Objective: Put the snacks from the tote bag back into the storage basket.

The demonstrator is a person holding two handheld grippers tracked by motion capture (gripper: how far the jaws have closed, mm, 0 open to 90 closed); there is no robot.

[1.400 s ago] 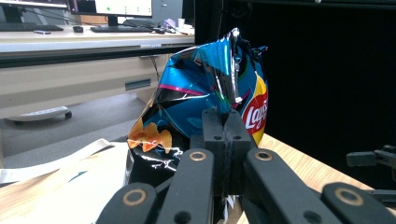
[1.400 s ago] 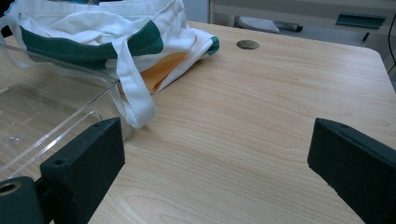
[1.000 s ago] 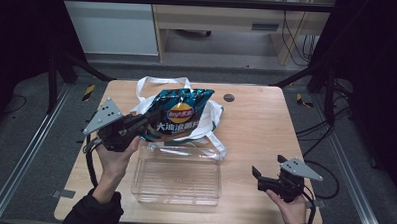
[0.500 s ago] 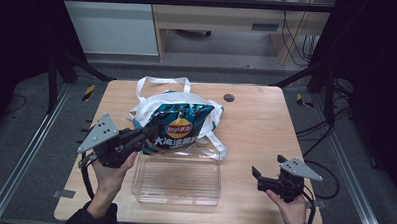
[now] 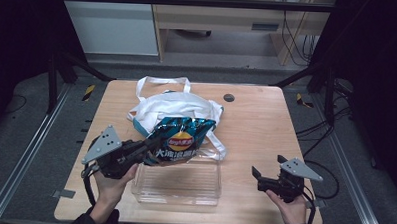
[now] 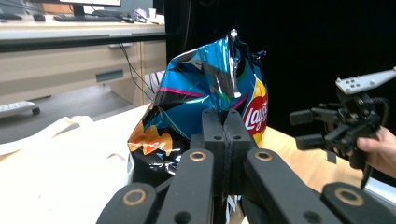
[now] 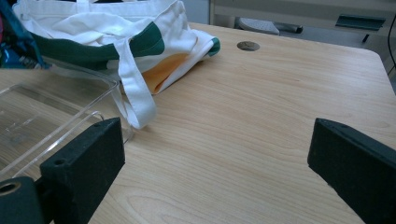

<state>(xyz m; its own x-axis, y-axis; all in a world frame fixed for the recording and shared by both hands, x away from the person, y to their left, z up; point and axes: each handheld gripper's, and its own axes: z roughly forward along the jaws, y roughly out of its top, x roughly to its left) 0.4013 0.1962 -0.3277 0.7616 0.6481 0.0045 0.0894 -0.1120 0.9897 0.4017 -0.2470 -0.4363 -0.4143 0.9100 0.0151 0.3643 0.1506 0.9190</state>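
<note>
A blue Lay's crisp bag [image 5: 179, 140] hangs over the far rim of a clear plastic tray [image 5: 178, 181], held by its left edge. My left gripper [image 5: 144, 148] is shut on that edge; in the left gripper view the black jaws [image 6: 225, 135] pinch the crisp bag [image 6: 205, 98] with no gap. Behind lies a white tote bag [image 5: 174, 106] with green trim, empty-looking and crumpled. My right gripper [image 5: 257, 175] rests low at the table's front right, open, nothing between its pads [image 7: 81, 163]. The tote bag [image 7: 116, 32] and tray [image 7: 42, 116] lie to its left.
A round dark grommet [image 5: 229, 97] sits in the wooden table [image 5: 266, 129] at the far right of centre. The tote's straps [image 5: 163, 82] trail toward the far edge. Dark floor and metal rails surround the table; a desk stands beyond.
My left gripper has carried the crisp bag out of the tote toward the near side, lowering it over the tray's far rim. The right gripper has stayed put.
</note>
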